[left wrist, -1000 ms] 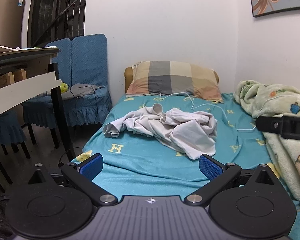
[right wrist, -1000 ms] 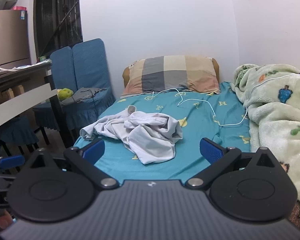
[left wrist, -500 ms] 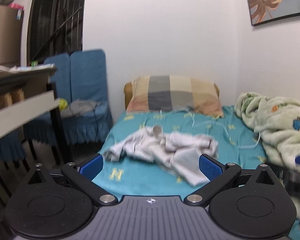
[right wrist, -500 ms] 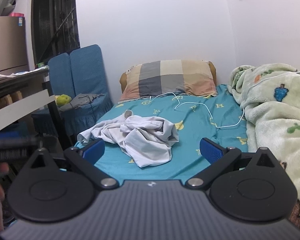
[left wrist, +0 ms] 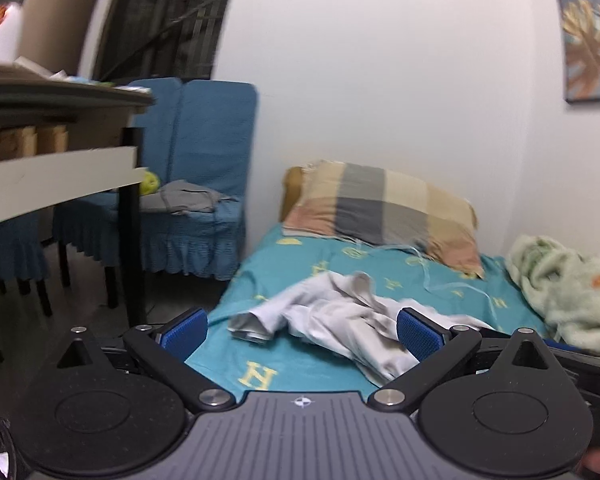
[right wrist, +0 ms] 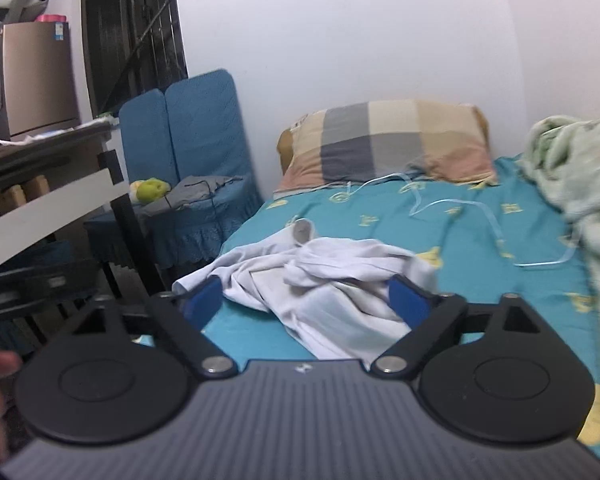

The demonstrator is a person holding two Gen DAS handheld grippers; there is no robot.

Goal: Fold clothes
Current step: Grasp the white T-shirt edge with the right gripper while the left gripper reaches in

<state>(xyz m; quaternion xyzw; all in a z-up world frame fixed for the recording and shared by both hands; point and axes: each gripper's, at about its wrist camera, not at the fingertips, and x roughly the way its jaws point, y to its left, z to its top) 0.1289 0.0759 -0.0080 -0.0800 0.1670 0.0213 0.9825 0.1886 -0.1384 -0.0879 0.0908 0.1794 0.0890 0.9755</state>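
One crumpled white garment [right wrist: 324,276] lies in a loose heap on the teal bedsheet [right wrist: 460,236], on the near half of the bed toward the bed's left edge, well short of the checked pillow [right wrist: 388,144] at the headboard end. Thin white cable [right wrist: 452,204] snakes across the sheet between garment and pillow. Green fleece blanket [right wrist: 572,168] is piled along the bed's right side. Left gripper [left wrist: 300,332]: jaws spread wide, nothing between the pads, garment lies beyond them, no contact. Right gripper [right wrist: 306,304]: jaws closing, still well apart, cloth seen between the blue pads but not pinched (frames are blurred, contact unclear). Off the bed's left edge: blue covered chairs [right wrist: 204,132] with grey cloth on a seat, then a table [left wrist: 60,96].
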